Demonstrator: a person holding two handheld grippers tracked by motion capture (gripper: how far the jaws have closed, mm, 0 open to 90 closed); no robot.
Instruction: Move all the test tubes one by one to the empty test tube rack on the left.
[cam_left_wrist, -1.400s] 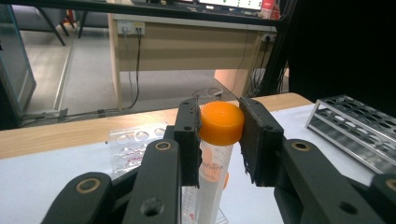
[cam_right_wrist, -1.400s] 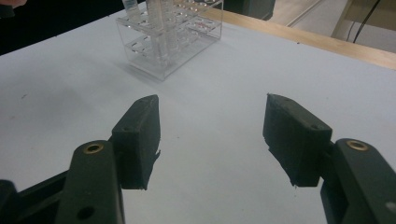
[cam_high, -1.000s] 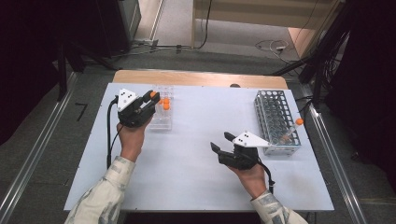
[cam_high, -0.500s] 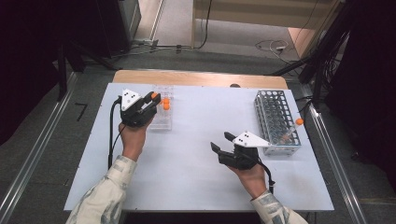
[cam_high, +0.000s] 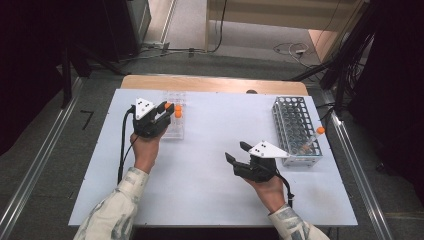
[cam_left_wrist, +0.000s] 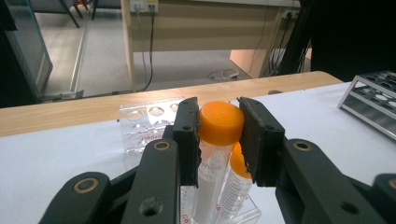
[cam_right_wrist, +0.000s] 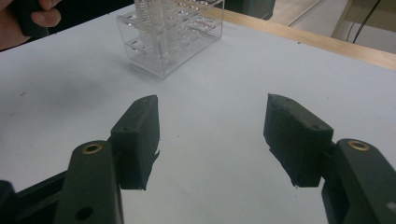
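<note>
Left tongs (cam_left_wrist: 219, 135) now clamped on orange-capped clear plastic tube (cam_left_wrist: 220, 122) in transparent acrylic rack (cam_left_wrist: 140, 126), ready to lift; right tongs (cam_right_wrist: 210, 140) wide, empty, well apart from rack.

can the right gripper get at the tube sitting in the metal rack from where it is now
Probably yes. The right gripper has its jaws open and empty, and bare table lies around it. The orange-capped tube leans at the near corner of the metal rack beside that hand, with nothing between, though the jaws point away.
</note>
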